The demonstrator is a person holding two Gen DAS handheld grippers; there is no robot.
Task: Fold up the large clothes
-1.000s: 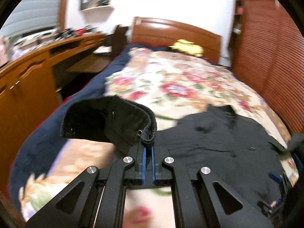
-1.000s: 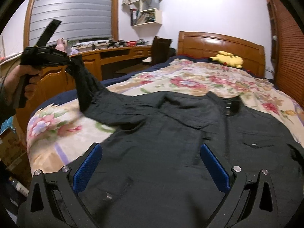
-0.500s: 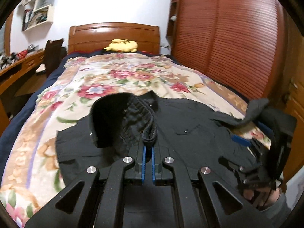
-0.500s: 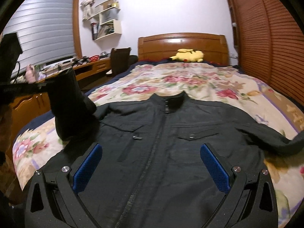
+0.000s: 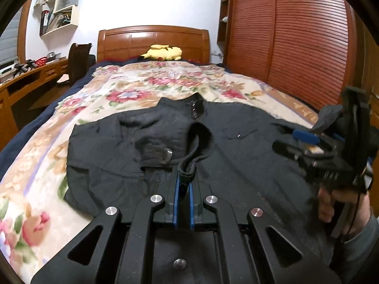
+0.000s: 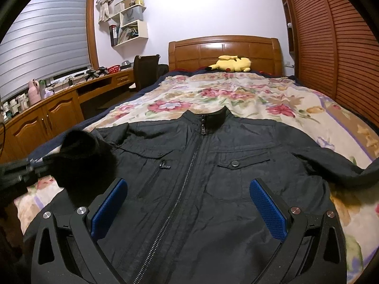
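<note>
A black zip-up jacket (image 6: 201, 165) lies front up on the flowered bedspread (image 6: 236, 94), collar toward the headboard. My left gripper (image 5: 184, 184) is shut on the ribbed cuff (image 5: 189, 165) of the jacket's left sleeve and holds it over the jacket's chest (image 5: 236, 161). In the right wrist view that cuff (image 6: 80, 156) hangs at the left. My right gripper (image 6: 189, 203) is open and empty above the jacket's lower front. It also shows in the left wrist view (image 5: 308, 139), beside the other sleeve (image 5: 329, 116). That sleeve (image 6: 331, 165) trails off to the right.
A yellow plush toy (image 6: 231, 63) lies by the wooden headboard (image 6: 225, 49). A long wooden desk (image 6: 47, 113) with a chair (image 6: 144, 71) runs along the left. A slatted wooden wardrobe (image 6: 336, 47) stands close on the right.
My left gripper has carried the sleeve cuff from the bed's left side inward over the jacket and lowered it. My right gripper stays open and now faces the jacket squarely.
</note>
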